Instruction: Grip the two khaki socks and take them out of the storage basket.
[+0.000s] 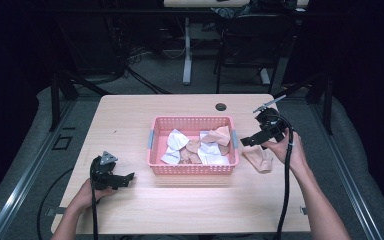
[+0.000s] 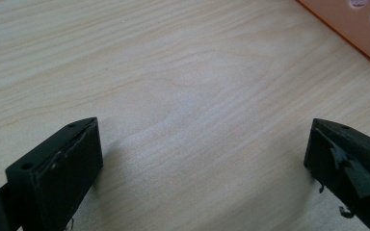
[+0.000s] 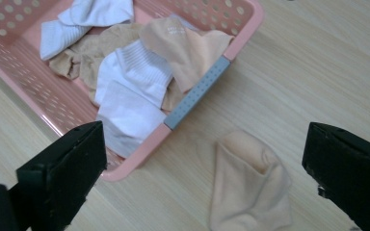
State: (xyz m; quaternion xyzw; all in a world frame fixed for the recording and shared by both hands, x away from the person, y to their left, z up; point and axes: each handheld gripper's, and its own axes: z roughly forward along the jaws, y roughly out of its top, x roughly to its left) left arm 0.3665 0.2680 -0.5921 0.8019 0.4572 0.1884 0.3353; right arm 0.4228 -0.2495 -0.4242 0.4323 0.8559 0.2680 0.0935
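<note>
A pink perforated basket (image 1: 154, 166) (image 3: 38, 91) stands mid-table with several white and tan socks (image 1: 200, 146) (image 3: 139, 72) in it. One tan sock (image 1: 258, 158) (image 3: 250, 185) lies flat on the table just right of the basket. My right gripper (image 1: 250, 140) (image 3: 202, 178) hovers above that sock, jaws wide apart, nothing between them. My left gripper (image 1: 125, 179) (image 2: 202, 168) rests low over bare wood left of the basket, open and empty, with the basket's corner (image 2: 351, 29) at the top right of the left gripper view.
The light wooden table (image 1: 130, 120) has a round cable hole (image 1: 221, 106) near its far edge. Bare wood lies in front of the basket and to its left. Desk legs and a chair (image 1: 250, 45) stand on the floor beyond the table.
</note>
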